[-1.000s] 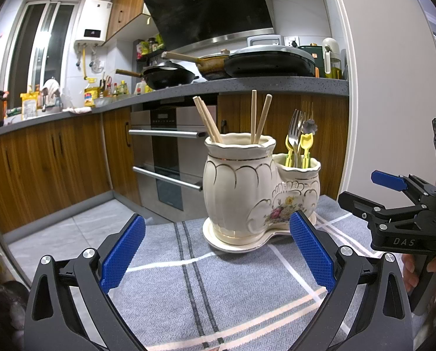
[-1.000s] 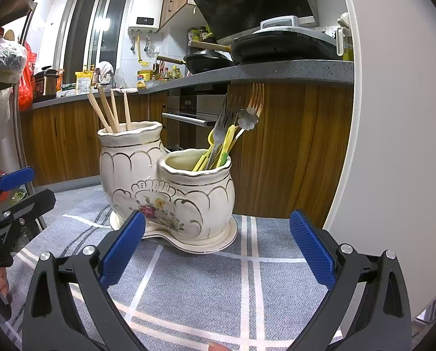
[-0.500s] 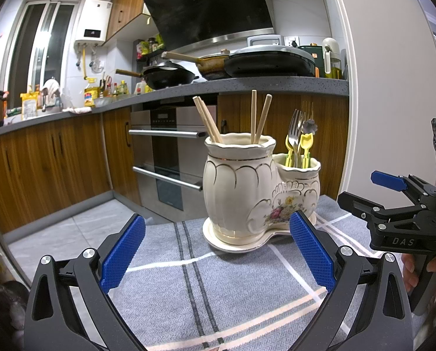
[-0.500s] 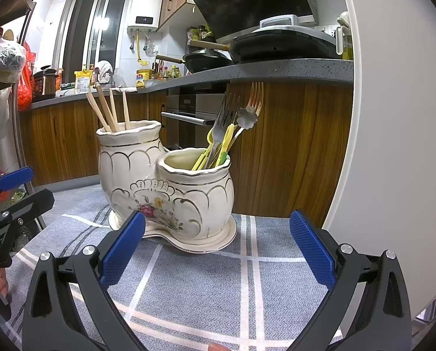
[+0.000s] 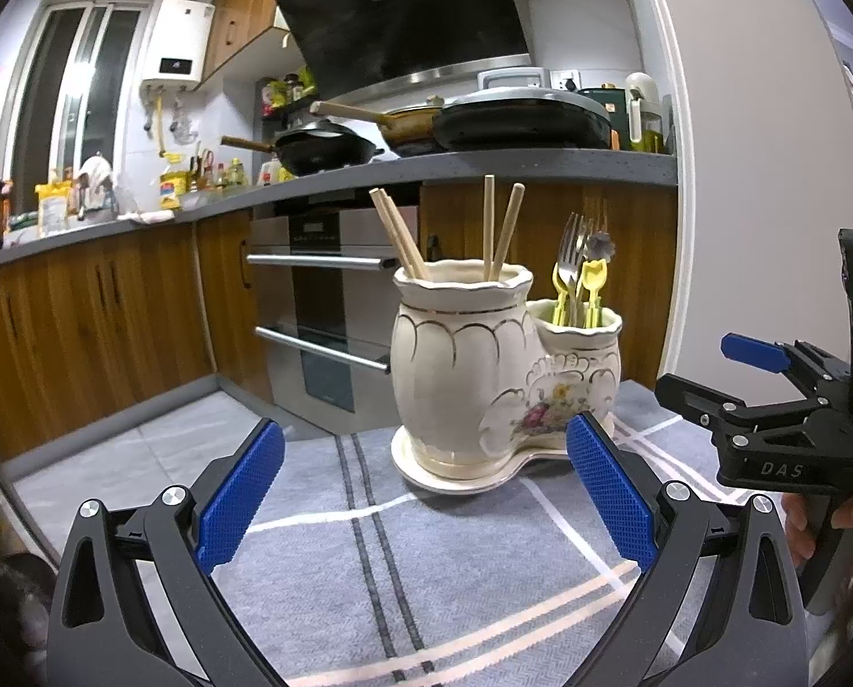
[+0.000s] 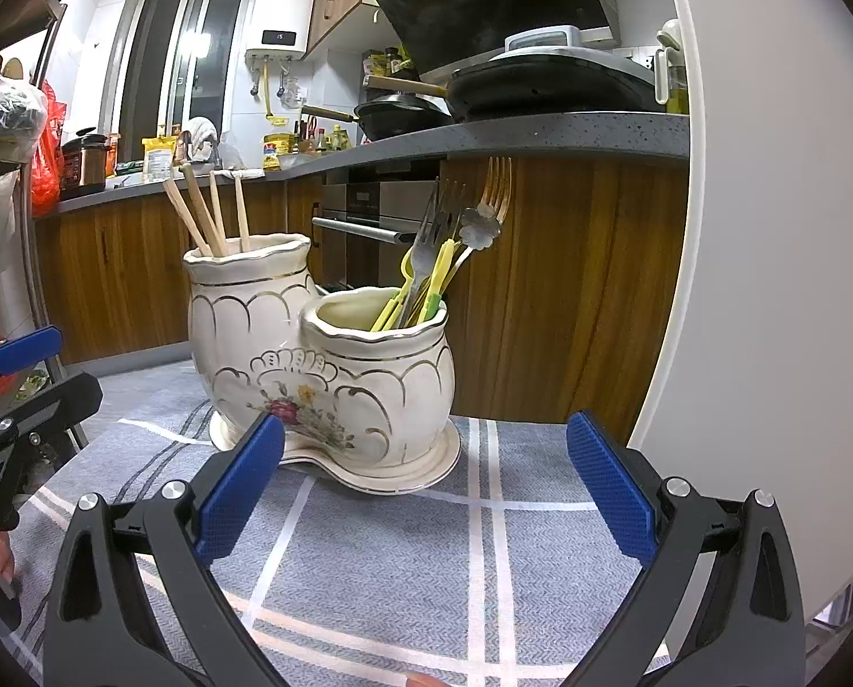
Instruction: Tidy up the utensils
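Observation:
A cream ceramic double holder with gold trim and a flower print stands on a grey plaid cloth. Its taller pot holds several wooden chopsticks. The shorter pot holds metal forks and yellow plastic cutlery. My left gripper is open, short of the holder, with nothing between its fingers. My right gripper is open too, also empty, and shows at the right of the left wrist view.
A white wall or door edge rises close on the right of the cloth. Behind the holder are wooden cabinets, an oven and a grey counter with pans. A hand grips the right tool.

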`<state>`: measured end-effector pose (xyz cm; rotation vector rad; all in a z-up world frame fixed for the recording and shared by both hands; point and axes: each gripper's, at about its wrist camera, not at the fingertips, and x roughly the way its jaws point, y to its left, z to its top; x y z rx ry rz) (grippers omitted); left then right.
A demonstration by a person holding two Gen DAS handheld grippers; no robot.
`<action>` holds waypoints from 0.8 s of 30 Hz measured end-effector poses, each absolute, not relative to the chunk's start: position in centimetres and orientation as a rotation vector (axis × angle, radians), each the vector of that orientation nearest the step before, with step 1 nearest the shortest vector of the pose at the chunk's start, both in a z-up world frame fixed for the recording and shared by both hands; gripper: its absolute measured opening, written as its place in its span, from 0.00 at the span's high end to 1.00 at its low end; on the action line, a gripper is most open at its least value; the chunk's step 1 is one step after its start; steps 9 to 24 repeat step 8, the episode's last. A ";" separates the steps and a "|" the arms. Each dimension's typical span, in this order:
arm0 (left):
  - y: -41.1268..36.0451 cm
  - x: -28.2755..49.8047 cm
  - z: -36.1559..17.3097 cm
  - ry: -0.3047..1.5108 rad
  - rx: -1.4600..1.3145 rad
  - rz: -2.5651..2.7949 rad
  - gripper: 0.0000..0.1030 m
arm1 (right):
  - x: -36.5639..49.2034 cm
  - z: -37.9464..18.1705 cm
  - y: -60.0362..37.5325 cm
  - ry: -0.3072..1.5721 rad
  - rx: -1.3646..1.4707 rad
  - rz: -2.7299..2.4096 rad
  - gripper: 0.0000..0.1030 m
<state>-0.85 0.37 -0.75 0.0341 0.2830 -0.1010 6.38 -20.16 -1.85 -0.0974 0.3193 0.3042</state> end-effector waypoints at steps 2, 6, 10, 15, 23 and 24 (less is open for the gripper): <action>0.3 -0.9 -0.8 0.284 0.032 -0.099 0.05 | 6.5 -1.8 -20.1 0.320 -0.097 0.305 0.05; 0.3 -1.0 -0.9 0.286 0.034 -0.090 0.05 | 6.3 -1.8 -20.3 0.323 -0.098 0.304 0.05; 0.4 -1.1 -0.9 0.286 0.033 -0.091 0.05 | 6.4 -1.8 -20.2 0.323 -0.097 0.304 0.05; 0.4 -1.1 -0.9 0.286 0.033 -0.091 0.05 | 6.4 -1.8 -20.2 0.323 -0.097 0.304 0.05; 0.4 -1.1 -0.9 0.286 0.033 -0.091 0.05 | 6.4 -1.8 -20.2 0.323 -0.097 0.304 0.05; 0.4 -1.1 -0.9 0.286 0.033 -0.091 0.05 | 6.4 -1.8 -20.2 0.323 -0.097 0.304 0.05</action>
